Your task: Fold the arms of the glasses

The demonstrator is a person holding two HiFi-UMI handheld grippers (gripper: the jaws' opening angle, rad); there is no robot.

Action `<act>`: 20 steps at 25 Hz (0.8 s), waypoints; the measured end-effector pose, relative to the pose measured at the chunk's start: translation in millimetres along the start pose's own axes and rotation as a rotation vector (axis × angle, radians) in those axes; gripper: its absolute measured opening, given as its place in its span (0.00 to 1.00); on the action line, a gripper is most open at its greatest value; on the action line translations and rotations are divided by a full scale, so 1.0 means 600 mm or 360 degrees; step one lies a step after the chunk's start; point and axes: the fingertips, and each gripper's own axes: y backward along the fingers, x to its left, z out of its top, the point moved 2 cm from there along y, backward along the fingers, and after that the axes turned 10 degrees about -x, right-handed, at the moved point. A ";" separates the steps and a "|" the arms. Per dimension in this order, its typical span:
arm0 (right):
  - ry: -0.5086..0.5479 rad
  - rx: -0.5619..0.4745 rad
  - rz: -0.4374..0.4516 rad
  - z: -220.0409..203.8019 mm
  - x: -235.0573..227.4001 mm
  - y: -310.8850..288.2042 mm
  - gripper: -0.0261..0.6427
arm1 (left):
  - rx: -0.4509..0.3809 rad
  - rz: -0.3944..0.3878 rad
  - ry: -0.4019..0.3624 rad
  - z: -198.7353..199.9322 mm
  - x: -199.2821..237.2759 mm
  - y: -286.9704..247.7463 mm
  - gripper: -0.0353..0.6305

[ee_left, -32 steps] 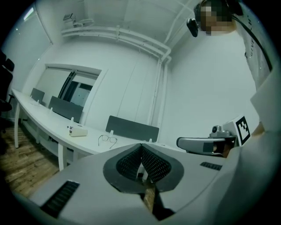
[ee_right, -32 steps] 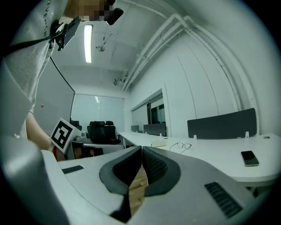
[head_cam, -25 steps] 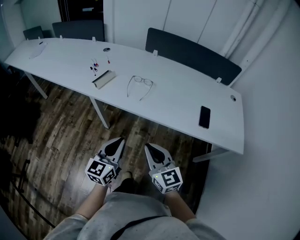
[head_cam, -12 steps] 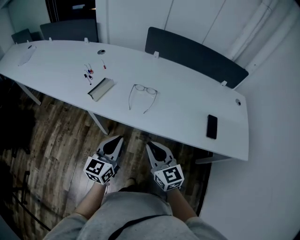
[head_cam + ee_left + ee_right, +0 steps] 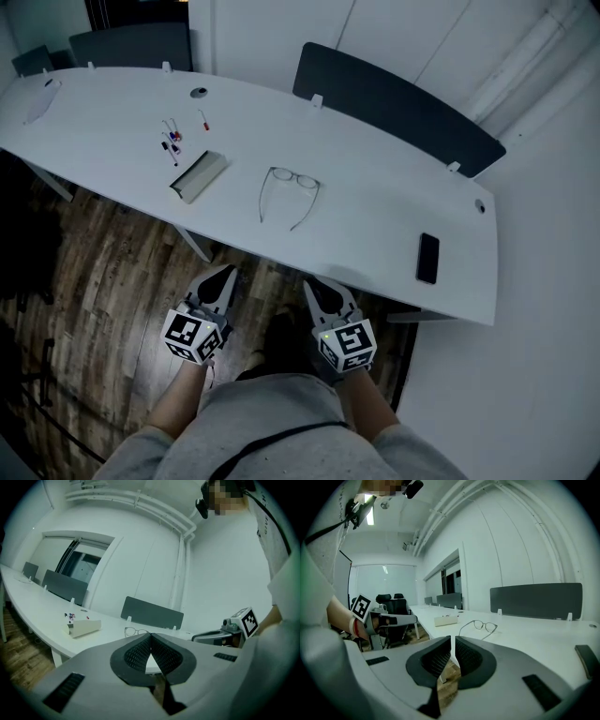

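Observation:
Thin wire-rimmed glasses [image 5: 291, 192] lie on the white table [image 5: 375, 234] with both arms spread open, pointing toward me. They also show in the left gripper view as the glasses [image 5: 136, 631] and in the right gripper view as the glasses [image 5: 480, 626]. My left gripper [image 5: 225, 272] and right gripper [image 5: 314, 284] hang side by side over the wooden floor, short of the table's near edge and well apart from the glasses. Both are shut and empty; the left gripper [image 5: 150, 634] and right gripper [image 5: 453, 639] show pads together with nothing between them.
A black phone [image 5: 427, 258] lies at the table's right. A pale open case [image 5: 198, 175] and small pens [image 5: 172, 142] lie left of the glasses. Dark divider panels [image 5: 394, 103] line the table's far edge. Table legs [image 5: 195, 246] stand below the near edge.
The table and glasses have shifted lower and closer in the head view as I moved toward them. Both grippers stayed shut and sank slightly, the left drifting a little left.

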 end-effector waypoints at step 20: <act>0.0376 0.0318 0.0181 -0.022 -0.191 -0.193 0.17 | 0.0085 0.0085 0.0047 -0.024 0.141 -0.198 0.08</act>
